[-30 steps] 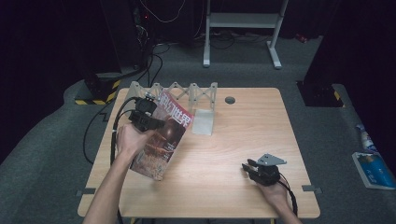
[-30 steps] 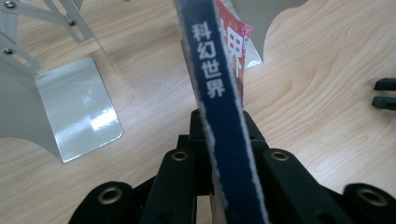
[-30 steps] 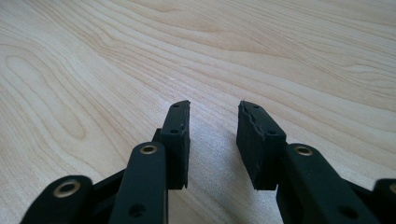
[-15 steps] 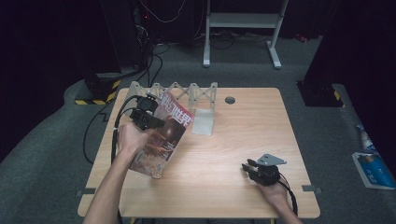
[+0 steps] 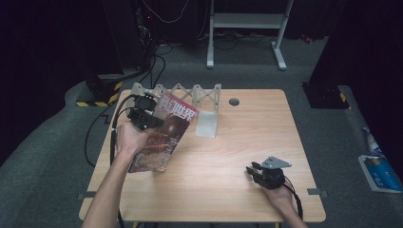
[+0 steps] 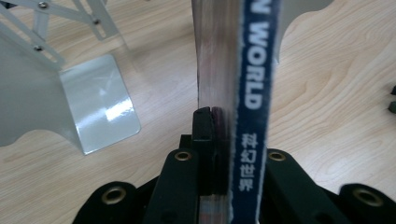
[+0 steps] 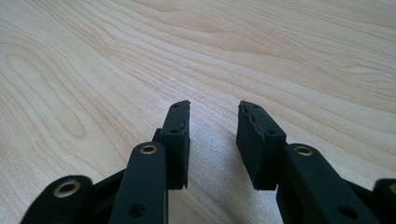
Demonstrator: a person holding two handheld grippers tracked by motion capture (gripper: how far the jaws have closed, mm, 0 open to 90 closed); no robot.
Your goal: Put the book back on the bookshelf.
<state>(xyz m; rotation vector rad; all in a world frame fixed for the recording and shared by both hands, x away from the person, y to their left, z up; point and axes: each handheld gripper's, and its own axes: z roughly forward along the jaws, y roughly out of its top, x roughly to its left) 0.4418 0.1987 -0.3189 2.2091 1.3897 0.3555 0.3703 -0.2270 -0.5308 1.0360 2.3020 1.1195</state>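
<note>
Light wood desk [image 5: 228,156] in a dark room, grey carpet, metal rack [image 5: 190,95] at the far edge. My left gripper [image 5: 145,118] sits over the desk's left side, clamped tight on the magazine [image 5: 164,133], held tilted off the desk. My right gripper [image 5: 259,172] rests low at front right, jaws parted, empty.
</note>
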